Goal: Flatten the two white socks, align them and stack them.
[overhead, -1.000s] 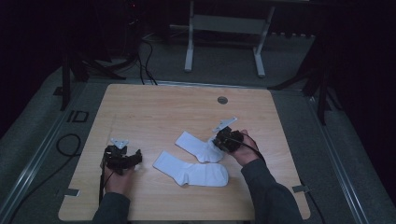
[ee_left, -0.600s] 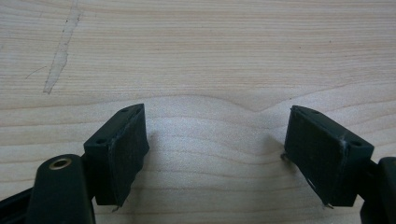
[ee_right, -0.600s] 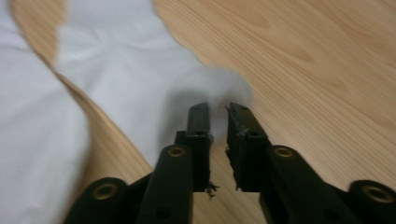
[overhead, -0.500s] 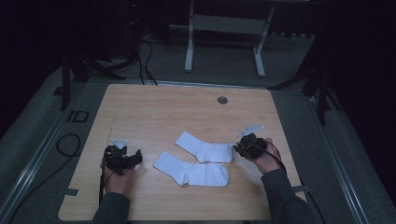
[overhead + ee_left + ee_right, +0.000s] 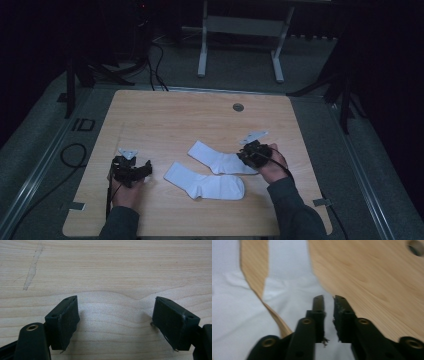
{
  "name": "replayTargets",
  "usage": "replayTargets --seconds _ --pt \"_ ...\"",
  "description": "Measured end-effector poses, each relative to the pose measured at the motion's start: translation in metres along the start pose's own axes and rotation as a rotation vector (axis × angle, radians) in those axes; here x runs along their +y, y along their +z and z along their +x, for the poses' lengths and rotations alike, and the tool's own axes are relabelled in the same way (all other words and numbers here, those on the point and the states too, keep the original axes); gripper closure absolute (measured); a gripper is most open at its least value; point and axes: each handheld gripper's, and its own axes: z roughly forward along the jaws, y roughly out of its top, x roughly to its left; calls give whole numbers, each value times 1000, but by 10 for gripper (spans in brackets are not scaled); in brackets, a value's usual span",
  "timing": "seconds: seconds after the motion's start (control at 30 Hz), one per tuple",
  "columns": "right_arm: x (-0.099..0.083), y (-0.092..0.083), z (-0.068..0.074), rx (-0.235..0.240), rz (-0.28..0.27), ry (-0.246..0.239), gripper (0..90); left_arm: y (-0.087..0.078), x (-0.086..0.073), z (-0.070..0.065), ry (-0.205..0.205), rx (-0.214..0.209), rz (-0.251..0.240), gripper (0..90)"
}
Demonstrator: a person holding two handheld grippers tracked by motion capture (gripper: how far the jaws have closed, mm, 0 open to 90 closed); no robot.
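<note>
Two white socks lie on the wooden table point(image 5: 165, 120). The upper sock point(image 5: 220, 161) runs toward the right, and the lower sock point(image 5: 202, 183) lies in front of it. My right gripper point(image 5: 246, 156) is at the upper sock's right end. Its jaws have just been closing. In the right gripper view they point(image 5: 329, 298) stand nearly together with a narrow gap and nothing between them, over white sock fabric point(image 5: 287, 287). My left gripper point(image 5: 147, 168) rests at the front left, wide open point(image 5: 115, 306) over bare wood, apart from both socks.
A round grommet hole point(image 5: 238, 107) sits near the table's far edge. Metal stand legs point(image 5: 202, 55) and cables point(image 5: 155, 55) lie on the floor behind the table. A cable loop point(image 5: 72, 155) lies left of it.
My right gripper moved right along the upper sock, then came back a little to the left. The upper sock now lies stretched out further right. The left gripper has not moved.
</note>
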Motion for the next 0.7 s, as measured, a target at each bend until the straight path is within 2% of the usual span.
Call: replayTargets --seconds 0.03,0.07,0.13,0.3,0.4,0.53,0.6,0.7 --pt "4 6 5 11 10 -16 841 0 0 0 0 0 0 213" --pt "4 6 5 11 10 -16 841 0 0 0 0 0 0 213" --pt "15 25 19 38 26 -46 888 0 0 0 0 0 0 213" --pt "32 48 36 81 36 -67 896 0 0 0 3 0 2 213" --pt "36 61 43 99 60 -87 896 0 0 0 3 -1 2 212" --pt "32 75 46 108 108 -92 897 0 0 0 4 -1 2 212" --pt "30 74 43 117 100 -75 896 0 0 0 3 -1 2 212" --pt "27 71 40 96 123 -94 895 0 0 0 3 -1 2 212"
